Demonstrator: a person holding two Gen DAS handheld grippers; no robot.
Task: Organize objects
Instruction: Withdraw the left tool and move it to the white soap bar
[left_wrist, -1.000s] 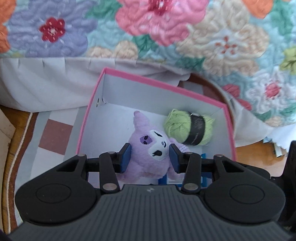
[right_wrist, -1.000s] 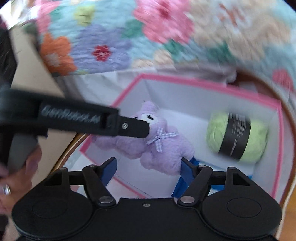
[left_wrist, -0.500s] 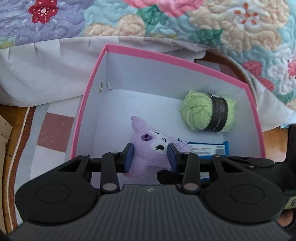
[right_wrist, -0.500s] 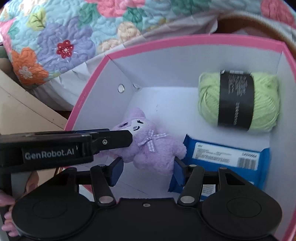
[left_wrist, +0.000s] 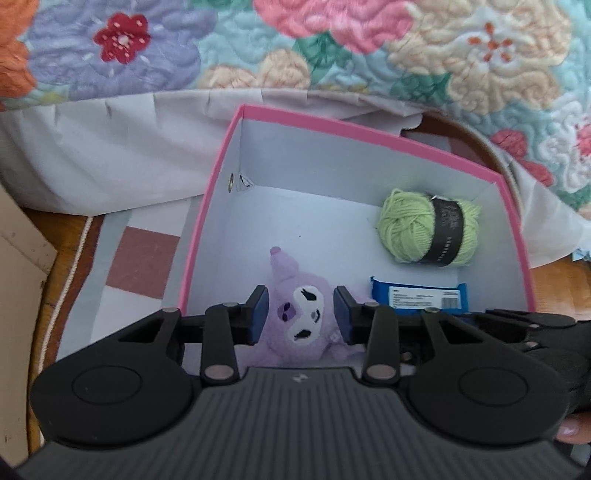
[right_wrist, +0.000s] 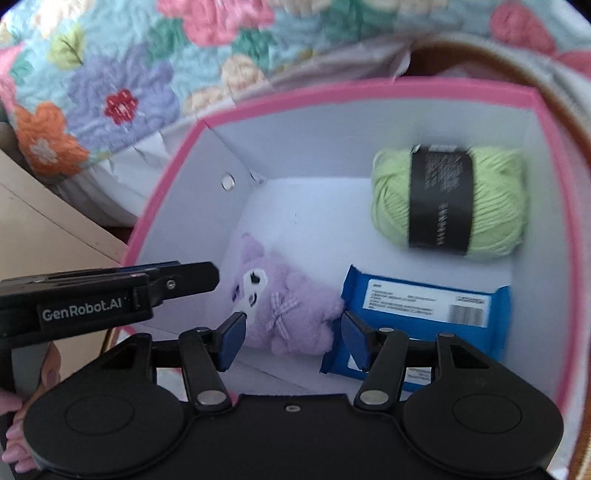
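A pink-rimmed white box holds a purple plush toy, a green yarn ball and a blue packet. The plush lies on the box floor at the near left. My left gripper is open, its pads either side of the plush's head with small gaps. In the right wrist view the left gripper's finger sits left of the plush. My right gripper is open and empty, just over the near wall of the box.
A flowered quilt and a white sheet hang behind the box. The box stands on a checked mat over a wooden surface. A beige cardboard sheet lies at the left.
My left gripper lowered the plush onto the box floor and opened; its pads now stand apart from the head. My right gripper moved in closer over the box.
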